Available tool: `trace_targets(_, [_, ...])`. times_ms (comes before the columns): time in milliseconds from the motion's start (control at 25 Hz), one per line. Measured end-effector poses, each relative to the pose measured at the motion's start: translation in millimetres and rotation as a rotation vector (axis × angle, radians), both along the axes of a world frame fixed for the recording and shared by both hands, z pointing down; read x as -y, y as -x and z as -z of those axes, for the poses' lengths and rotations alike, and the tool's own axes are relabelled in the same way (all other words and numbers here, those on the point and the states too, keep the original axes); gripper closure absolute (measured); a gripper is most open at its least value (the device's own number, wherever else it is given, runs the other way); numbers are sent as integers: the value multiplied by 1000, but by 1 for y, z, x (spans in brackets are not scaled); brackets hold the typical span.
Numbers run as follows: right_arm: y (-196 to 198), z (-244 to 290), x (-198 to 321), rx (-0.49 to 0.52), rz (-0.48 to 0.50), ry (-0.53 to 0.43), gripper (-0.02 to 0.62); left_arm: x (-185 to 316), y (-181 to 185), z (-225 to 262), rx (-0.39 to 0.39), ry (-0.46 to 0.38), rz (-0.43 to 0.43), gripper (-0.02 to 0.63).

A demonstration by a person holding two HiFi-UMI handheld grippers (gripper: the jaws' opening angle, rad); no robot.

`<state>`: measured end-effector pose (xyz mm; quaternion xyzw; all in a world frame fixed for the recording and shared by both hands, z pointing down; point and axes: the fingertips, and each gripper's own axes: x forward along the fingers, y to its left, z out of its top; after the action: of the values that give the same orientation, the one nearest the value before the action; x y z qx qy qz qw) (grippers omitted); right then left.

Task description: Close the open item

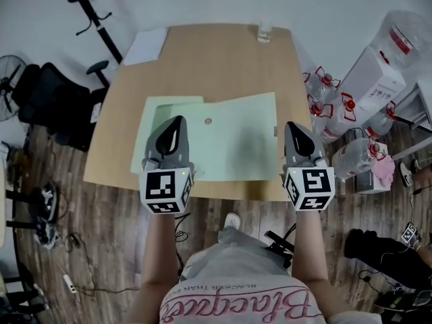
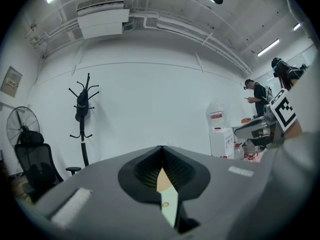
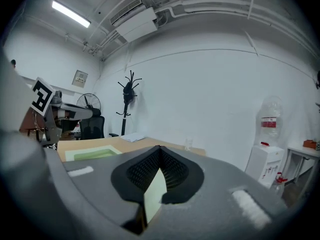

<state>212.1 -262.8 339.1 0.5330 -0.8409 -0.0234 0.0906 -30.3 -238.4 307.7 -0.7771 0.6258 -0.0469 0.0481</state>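
- The worktop [image 1: 223,59] is bare brown board. The head view takes in all of it; the right gripper view shows only its far part [image 3: 150,143].
- The folder [image 1: 236,140], pale green, lies open and flat on the near half of the worktop, reaching almost to the near edge. Only the head view shows its whole outline. The right gripper view catches its left part [image 3: 95,154]. The left gripper view shows just a sliver [image 2: 170,211] through the gap below its jaws.
- The left gripper [image 1: 178,121] hangs over the folder's left part. Its own view shows the jaws shut tip to tip [image 2: 161,149] with nothing between them.
- The right gripper [image 1: 295,125] hangs at the folder's right edge. Its jaws are likewise shut and empty [image 3: 160,149].
- Each gripper view shows the other gripper off to the side: the right one [image 2: 245,129] and the left one [image 3: 87,113].
- A person [image 2: 257,96] stands at the back right, seen only in the left gripper view.
- White paper [image 1: 145,46] lies at the worktop's far left corner.
- A clear glass [image 1: 264,32] stands at the far edge.
- The folder's button [image 1: 208,121] sits near its middle fold, also visible in the left gripper view [image 2: 165,204].
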Motion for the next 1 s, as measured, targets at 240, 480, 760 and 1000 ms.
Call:
trace_targets(240, [-28,-22,20,9,-93,55,592,33,-11,-13,12,33,-56,592])
trace_targets(480, [-52,-57,30,16,-147,149,592,55,-22,-27,32,63,-91,592])
trace_targets(760, [-56,-128,39,-37,-60,318,594,66,-28,-41,48,87,-116,592])
trace_targets(1000, [-46,-172,41,-58,68,478,592,70,-21,-42,54,97,-114,592])
